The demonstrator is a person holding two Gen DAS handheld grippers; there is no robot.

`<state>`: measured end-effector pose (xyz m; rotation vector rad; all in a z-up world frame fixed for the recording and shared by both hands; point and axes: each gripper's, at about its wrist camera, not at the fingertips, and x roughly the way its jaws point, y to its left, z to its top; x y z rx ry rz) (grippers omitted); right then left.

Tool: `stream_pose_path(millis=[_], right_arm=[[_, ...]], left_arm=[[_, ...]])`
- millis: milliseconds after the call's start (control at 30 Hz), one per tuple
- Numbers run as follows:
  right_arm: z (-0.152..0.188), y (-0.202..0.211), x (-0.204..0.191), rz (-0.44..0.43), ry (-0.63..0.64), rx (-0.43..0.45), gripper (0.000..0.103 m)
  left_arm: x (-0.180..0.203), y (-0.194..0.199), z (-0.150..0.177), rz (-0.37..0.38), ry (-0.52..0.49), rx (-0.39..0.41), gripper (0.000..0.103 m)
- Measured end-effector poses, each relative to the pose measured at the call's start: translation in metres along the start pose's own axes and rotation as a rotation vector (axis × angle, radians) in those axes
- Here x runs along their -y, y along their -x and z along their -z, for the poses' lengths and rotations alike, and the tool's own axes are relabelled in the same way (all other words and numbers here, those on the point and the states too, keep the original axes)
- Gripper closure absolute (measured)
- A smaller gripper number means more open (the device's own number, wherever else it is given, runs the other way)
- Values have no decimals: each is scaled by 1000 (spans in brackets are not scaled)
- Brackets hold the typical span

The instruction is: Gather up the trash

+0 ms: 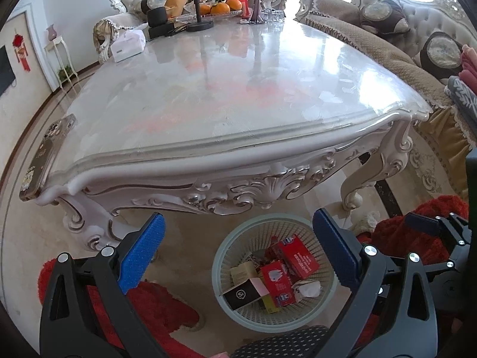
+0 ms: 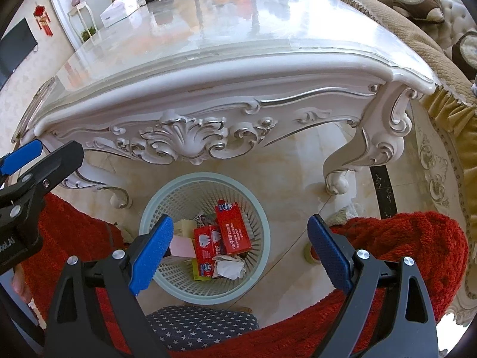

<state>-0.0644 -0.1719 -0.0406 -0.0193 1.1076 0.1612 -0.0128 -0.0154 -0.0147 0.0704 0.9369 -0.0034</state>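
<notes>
Hovering above the floor, my left gripper [image 1: 238,250] and right gripper [image 2: 241,256] both have their blue fingers [image 2: 152,256] spread wide apart, holding nothing. Below them stands the pale green mesh waste basket [image 2: 253,280], on the tiled floor just in front of the ornate white bench [image 1: 226,89]. Inside the basket lie the trash items: two red cartons [image 2: 232,232], a crumpled white tissue [image 2: 228,268], a pink box [image 2: 182,246] and a black-ended box [image 1: 238,294]. A phone [image 1: 44,155] rests at the bench's left edge; oranges [image 1: 220,7] sit at its far end.
</notes>
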Motion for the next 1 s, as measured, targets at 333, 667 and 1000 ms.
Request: stream_pose_path(millis=[333,667,1000], right_arm=[[0,-2,-1,0,2,-2,16],[0,-3,-2,1,4,-4,16],[0,-3,1,6,-8,6,16]], left_arm=[[-1,-3,-1,12,7,-14,7],[-5,-6,0,15,38,-32,7],[-10,-14,1,25,49,-73,7]])
